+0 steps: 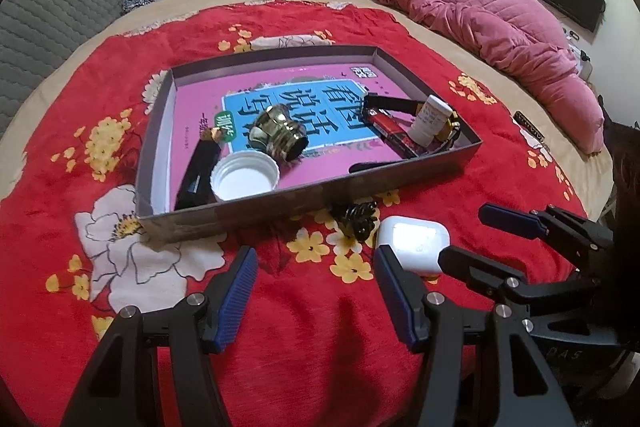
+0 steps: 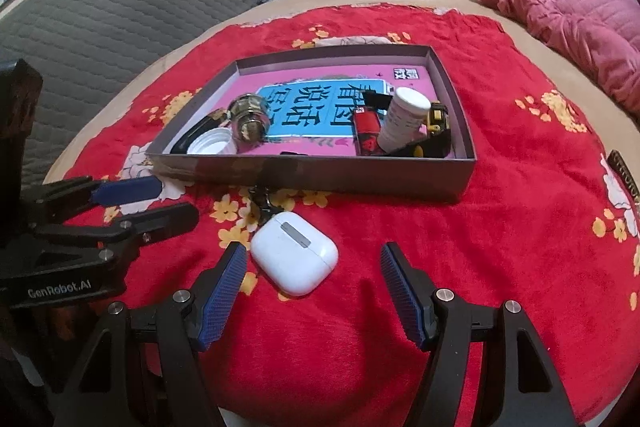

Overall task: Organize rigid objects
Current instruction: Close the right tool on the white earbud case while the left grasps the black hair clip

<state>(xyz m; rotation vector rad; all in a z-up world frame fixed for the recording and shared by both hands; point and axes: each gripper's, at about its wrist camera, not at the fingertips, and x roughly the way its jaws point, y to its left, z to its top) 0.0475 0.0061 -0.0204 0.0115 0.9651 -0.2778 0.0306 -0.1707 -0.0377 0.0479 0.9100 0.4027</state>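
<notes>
Right wrist view, item listing.

1. White earbud case (image 2: 294,253): lies flat on the red floral blanket (image 2: 500,211), outside the tray, just in front of the right gripper (image 2: 312,283) and off toward its left finger. Hinge strip faces up. Not yet held.
2. Right gripper: jaws spread wide, nothing between them.
3. Left gripper (image 1: 314,291): jaws likewise wide and empty; its right fingertip sits close beside the case (image 1: 414,243) in the left wrist view.
4. Grey cardboard tray (image 2: 360,175): just beyond the case, already holding a white cap (image 2: 212,145), a brass fitting (image 2: 250,121), a white pill bottle (image 2: 402,119), a red box (image 2: 368,133) and dark items.
5. Small dark clip (image 2: 262,201): on the blanket between case and tray wall, near the case; contact cannot be told.

Handling note, as judgement: the case looks like the next piece to collect. It is smooth and rounded, so centre it between the pads, shifting the right gripper left first, and close across the flat sides. Soft bedding yields; descend gently. Lift clear of the clip and the tray wall, then set down in the open pink middle.
</notes>
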